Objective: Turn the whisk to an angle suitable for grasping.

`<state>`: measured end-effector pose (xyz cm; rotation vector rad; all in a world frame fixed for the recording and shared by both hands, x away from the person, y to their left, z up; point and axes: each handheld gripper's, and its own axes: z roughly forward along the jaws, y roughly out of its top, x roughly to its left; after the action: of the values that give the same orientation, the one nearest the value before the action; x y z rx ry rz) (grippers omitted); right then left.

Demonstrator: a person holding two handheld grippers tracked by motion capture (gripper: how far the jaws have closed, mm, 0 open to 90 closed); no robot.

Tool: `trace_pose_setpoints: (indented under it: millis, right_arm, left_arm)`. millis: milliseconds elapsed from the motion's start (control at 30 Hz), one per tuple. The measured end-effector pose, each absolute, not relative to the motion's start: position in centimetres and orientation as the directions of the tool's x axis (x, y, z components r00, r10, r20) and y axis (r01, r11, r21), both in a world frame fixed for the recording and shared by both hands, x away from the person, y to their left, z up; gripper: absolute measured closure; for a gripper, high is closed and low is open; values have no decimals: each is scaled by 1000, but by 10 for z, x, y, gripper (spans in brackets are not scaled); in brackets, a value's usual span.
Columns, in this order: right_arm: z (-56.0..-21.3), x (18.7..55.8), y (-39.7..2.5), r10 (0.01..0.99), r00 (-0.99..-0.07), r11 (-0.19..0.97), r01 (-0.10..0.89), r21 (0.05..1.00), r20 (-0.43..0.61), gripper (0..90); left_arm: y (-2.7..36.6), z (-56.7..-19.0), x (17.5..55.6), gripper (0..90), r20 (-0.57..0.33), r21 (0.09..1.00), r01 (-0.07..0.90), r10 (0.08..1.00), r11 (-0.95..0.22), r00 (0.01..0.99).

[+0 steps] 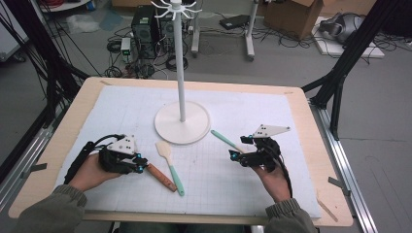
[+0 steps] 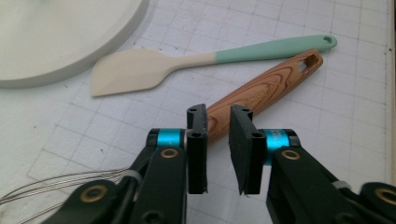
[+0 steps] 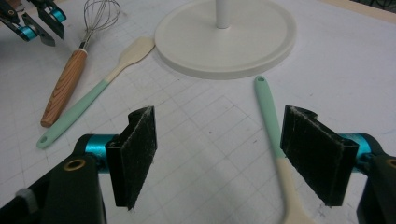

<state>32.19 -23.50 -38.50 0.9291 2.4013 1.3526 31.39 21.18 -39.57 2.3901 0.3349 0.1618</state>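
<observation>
At lower left of the high view, the left gripper hides the whisk wires; its narrowly parted jaws straddle the wooden handle. Right gripper spread wide beside a spatula

— How do the arms lie?
— Both forearms come in low, sleeves at the near edge. The left claw points right, jaws narrowly parted.
— And the other?
— The right claw points left, jaws spread wide.

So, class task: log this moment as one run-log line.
left tongs: open, over whisk handle | right tongs: open, beside spatula | stand: centre
</observation>
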Motion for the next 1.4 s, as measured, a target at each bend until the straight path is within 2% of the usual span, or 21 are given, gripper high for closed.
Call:
trace_pose_setpoints:
  millis: [567, 767, 1000, 1067, 1400]
  right_arm:
    - [-386, 323, -236, 627, -771, 369, 423, 828, 114, 261]
    - [-386, 323, -236, 626, -771, 368, 424, 828, 116, 260]
    - [-386, 323, -236, 627, -770, 369, 423, 827, 114, 260]
    - [-386, 323, -235, 627, -770, 369, 423, 827, 114, 260]
    - [-387, 325, -235, 624, -773, 373, 422, 826, 113, 257]
  left_arm:
    - [215, -394, 322, 584, 8, 679, 165, 233, -715, 973]
    - [213, -393, 324, 572, 15, 677, 144, 209, -722, 978]
    - [219, -390, 335, 687, 15, 666, 165, 234, -727, 972]
    - [222, -392, 339, 749, 8, 660, 186, 254, -728, 967]
    - [226, -395, 348, 834, 1, 652, 211, 280, -728, 960]
